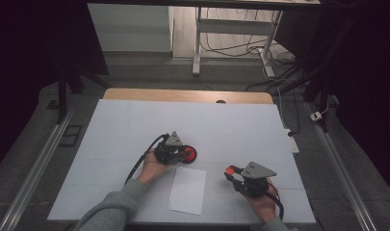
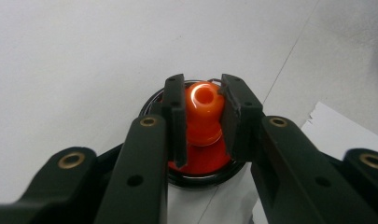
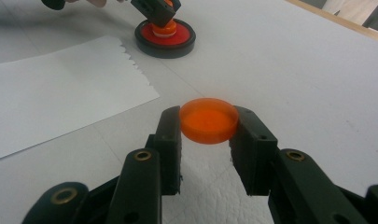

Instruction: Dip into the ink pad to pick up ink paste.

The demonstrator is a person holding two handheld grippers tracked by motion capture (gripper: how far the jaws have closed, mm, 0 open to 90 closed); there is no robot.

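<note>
While both hands sit parked on the white table [image 1: 120, 125], each one has a grip on something. The left gripper [image 2: 203, 116] has its jaws closed narrow on the orange knob [image 2: 204, 114] of a stamp, which stands upright on a round pad with a black rim and red middle [image 3: 165, 38], about mid-table, just off the far left corner of the sheet of paper [image 1: 188, 190]. The right gripper [image 3: 209, 133] is pinching a flat orange cap [image 3: 209, 120] by its rim, near the table's right edge and closer to the front, apart from the paper.

My guess on handling: both pieces look like hard, glossy plastic, light and stiff, so not fragile but slippery. The knob narrows at a waist, which looks like the safest place to hold since the pads can't slide up off it. The cap is thin and round, so only two small spots of its rim touch the pads; it could pivot or pop out if squeezed off-centre. The paper looks flimsy, with one ragged torn edge, and would probably shift if the stamp drags.
</note>
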